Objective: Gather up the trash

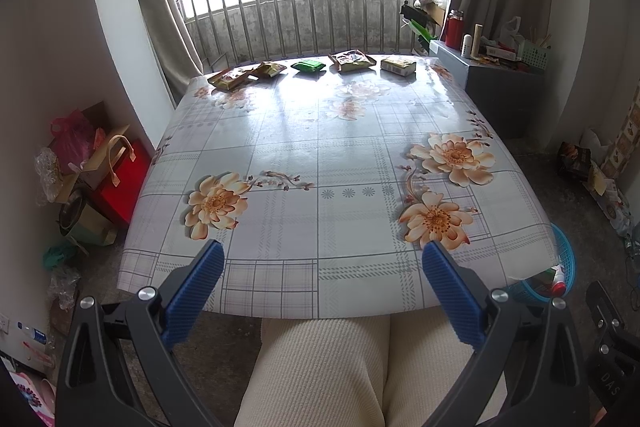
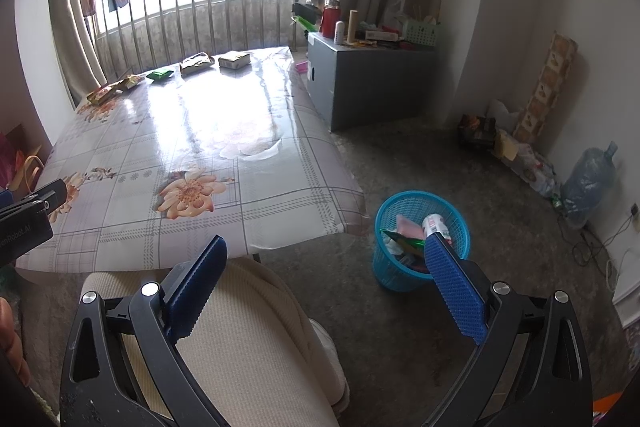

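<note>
Left gripper (image 1: 323,263) released, blue pads wide apart and empty, hovering over the near edge of the floral-cloth surface (image 1: 304,163); right gripper (image 2: 325,259) likewise released and empty, held above the person's cream-trousered knee (image 2: 240,339). Trash: five packets in a row along the far edge of the surface, left to right two brown wrappers (image 1: 229,78) (image 1: 269,69), a green packet (image 1: 307,66), a larger wrapper (image 1: 353,60) and a yellowish box (image 1: 397,65). Blue basket (image 2: 420,279) stands on the floor just beside the near right corner of the surface, already holding some discarded items.

Black left gripper (image 1: 322,273) and right gripper (image 2: 325,269); ribbed blue jaws; silver screws; cream ribbed trousers (image 1: 320,367).
</note>
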### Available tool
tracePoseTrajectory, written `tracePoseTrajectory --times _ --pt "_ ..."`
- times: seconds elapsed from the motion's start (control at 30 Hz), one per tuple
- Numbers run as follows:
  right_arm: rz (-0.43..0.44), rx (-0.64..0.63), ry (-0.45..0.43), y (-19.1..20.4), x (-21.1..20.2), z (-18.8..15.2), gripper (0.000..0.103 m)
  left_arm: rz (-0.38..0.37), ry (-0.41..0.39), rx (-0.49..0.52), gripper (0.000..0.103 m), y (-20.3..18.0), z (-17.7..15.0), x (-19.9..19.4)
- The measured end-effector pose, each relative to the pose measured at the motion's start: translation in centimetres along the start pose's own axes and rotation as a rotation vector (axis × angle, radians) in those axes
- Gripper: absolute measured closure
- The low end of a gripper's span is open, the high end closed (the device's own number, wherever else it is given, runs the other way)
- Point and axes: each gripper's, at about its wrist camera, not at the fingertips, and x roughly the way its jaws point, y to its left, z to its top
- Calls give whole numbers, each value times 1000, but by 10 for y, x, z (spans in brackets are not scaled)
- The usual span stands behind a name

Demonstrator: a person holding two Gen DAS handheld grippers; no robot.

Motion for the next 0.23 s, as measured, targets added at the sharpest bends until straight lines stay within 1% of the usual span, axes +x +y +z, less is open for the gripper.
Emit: tracePoseTrajectory --times 0.23 --pt "-1 0 -1 -1 0 0 8 -6 7 -1 6 8 0 2"
